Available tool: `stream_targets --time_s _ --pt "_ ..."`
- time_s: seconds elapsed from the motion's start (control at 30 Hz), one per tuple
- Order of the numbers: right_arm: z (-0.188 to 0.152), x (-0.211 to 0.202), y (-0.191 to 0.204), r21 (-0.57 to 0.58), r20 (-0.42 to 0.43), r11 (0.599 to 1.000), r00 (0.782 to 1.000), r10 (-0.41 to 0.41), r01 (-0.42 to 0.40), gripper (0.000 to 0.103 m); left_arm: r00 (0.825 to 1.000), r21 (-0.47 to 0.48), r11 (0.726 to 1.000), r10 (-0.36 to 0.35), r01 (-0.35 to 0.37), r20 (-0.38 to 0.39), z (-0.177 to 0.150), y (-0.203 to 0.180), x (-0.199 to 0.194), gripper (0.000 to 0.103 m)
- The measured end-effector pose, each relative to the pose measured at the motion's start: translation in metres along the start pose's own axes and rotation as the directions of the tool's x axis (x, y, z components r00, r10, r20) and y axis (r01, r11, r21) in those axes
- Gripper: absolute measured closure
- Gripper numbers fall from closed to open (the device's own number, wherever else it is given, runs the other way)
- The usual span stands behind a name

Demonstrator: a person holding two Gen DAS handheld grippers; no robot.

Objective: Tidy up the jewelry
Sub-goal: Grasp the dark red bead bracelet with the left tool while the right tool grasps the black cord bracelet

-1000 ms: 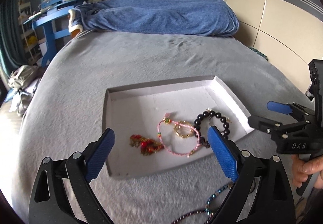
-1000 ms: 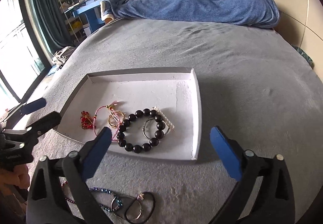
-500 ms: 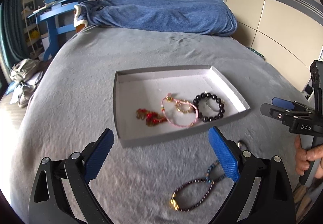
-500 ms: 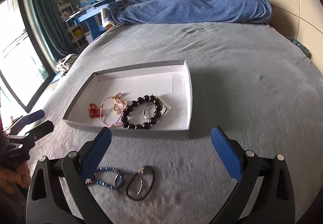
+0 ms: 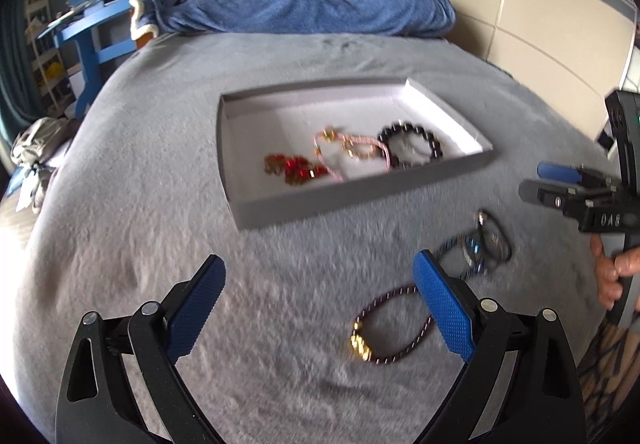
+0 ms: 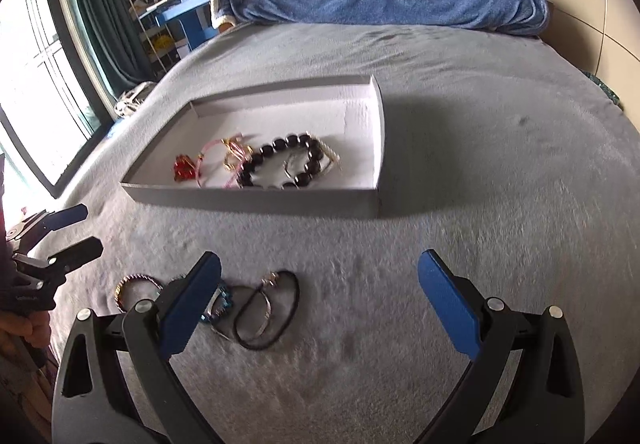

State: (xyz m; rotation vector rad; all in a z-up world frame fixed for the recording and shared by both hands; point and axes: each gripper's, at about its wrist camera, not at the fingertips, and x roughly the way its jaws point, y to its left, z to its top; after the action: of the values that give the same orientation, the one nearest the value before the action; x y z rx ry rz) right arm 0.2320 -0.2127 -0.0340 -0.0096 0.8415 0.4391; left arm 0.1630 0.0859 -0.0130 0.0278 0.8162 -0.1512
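In the left wrist view, the left gripper [image 5: 318, 302] fills the lower frame with jaws spread wide and empty, a dark purple bracelet [image 5: 390, 328] just at its right finger. At centre the grey tray [image 5: 360, 190] holds a red charm piece [image 5: 298, 168], a pink cord bracelet [image 5: 352, 150] and a black bead bracelet [image 5: 412, 144]. Right of centre a tangle of loose jewelry [image 5: 482, 244] lies on the grey blanket [image 5: 140, 204], and at the right edge the right gripper [image 5: 538, 182] hovers, jaws spread.

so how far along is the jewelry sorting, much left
Partly done. The tray already holds a black bead bracelet, a pink cord bracelet and a red piece. Nothing is in hand: left gripper and right gripper are both open and empty. Left on the blanket: a purple bracelet, a blue beaded piece and a black cord loop.
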Motion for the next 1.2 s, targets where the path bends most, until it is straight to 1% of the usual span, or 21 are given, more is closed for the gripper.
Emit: stream_targets --time_s 0.1,0.2,0.23,0.27,0.3,0.33,0.37,0.43,0.47,0.53,0.63,0.77,0.83,0.87,0.9,0.93,1.03,1.2 --pt "-0.006 0.004 -0.002 -0.001 -0.018 1.0 1.0 -0.014 0.014 0.006 1.0 0.026 1.0 -0.001 0.002 -0.025 -0.009 -0.002 0.006 0.009" --pt "-0.011 0.009 -0.002 -0.017 -0.039 1.0 0.999 -0.022 0.021 0.009 0.999 0.042 0.999 -0.013 0.014 -0.039 -0.016 -0.003 0.009 0.009" --pt "-0.014 0.011 -0.001 -0.03 -0.048 0.999 0.999 -0.025 0.024 0.014 0.999 0.047 0.999 -0.017 0.019 -0.042 -0.018 -0.003 0.01 0.009" --pt "-0.017 0.013 0.0 -0.038 -0.054 0.999 0.998 -0.028 0.025 0.016 0.999 0.051 0.998 -0.021 0.023 -0.046 -0.021 -0.004 0.011 0.009" --pt "-0.02 0.015 0.002 -0.055 -0.063 0.998 0.997 -0.034 0.031 0.019 0.998 0.057 0.998 -0.024 0.027 -0.051 -0.024 -0.004 0.012 0.009" --pt "-0.022 0.016 0.002 -0.066 -0.067 0.997 0.997 -0.037 0.033 0.026 0.998 0.062 0.998 -0.027 0.03 -0.057 -0.026 -0.004 0.013 0.009" --pt "-0.024 0.018 0.003 -0.078 -0.072 0.996 0.997 -0.038 0.032 0.029 0.997 0.07 0.997 -0.03 0.034 -0.065 -0.028 -0.005 0.014 0.009" --pt "-0.027 0.021 0.006 -0.102 -0.087 0.994 0.995 -0.039 0.03 0.042 0.997 0.084 0.996 -0.027 0.034 -0.072 -0.031 -0.007 0.016 0.009" --pt "-0.029 0.023 0.008 -0.109 -0.092 0.994 0.995 -0.04 0.029 0.044 0.997 0.09 0.995 -0.027 0.034 -0.074 -0.031 -0.008 0.017 0.009" --pt "-0.032 0.025 0.01 -0.12 -0.101 0.992 0.994 -0.044 0.032 0.057 0.997 0.101 0.994 -0.028 0.036 -0.075 -0.032 -0.01 0.018 0.01" --pt "-0.032 0.027 0.01 -0.114 -0.101 0.993 0.994 -0.039 0.027 0.063 0.997 0.118 0.992 -0.026 0.034 -0.075 -0.033 -0.014 0.019 0.01" --pt "-0.032 0.029 0.011 -0.131 -0.1 0.991 0.994 -0.051 0.037 0.067 0.996 0.139 0.99 -0.018 0.03 -0.089 -0.036 -0.018 0.023 0.012" --pt "-0.033 0.03 0.013 -0.154 -0.096 0.986 0.993 -0.073 0.057 0.073 0.995 0.149 0.988 -0.013 0.028 -0.099 -0.038 -0.02 0.026 0.019" --pt "-0.032 0.03 0.014 -0.162 -0.092 0.984 0.992 -0.087 0.071 0.077 0.995 0.147 0.989 -0.016 0.03 -0.101 -0.038 -0.019 0.027 0.02" --pt "-0.032 0.03 0.013 -0.167 -0.09 0.982 0.991 -0.098 0.082 0.082 0.995 0.143 0.989 -0.02 0.034 -0.103 -0.038 -0.018 0.027 0.026" --pt "-0.031 0.03 0.012 -0.168 -0.086 0.981 0.99 -0.11 0.094 0.084 0.994 0.139 0.99 -0.022 0.037 -0.105 -0.038 -0.017 0.027 0.032" --pt "-0.03 0.03 0.008 -0.157 -0.086 0.982 0.99 -0.115 0.101 0.084 0.993 0.124 0.991 -0.04 0.053 -0.108 -0.039 -0.015 0.027 0.04" --pt "-0.029 0.031 0.006 -0.125 -0.099 0.989 0.991 -0.093 0.08 0.083 0.993 0.13 0.99 -0.048 0.062 -0.11 -0.04 -0.017 0.027 0.044"
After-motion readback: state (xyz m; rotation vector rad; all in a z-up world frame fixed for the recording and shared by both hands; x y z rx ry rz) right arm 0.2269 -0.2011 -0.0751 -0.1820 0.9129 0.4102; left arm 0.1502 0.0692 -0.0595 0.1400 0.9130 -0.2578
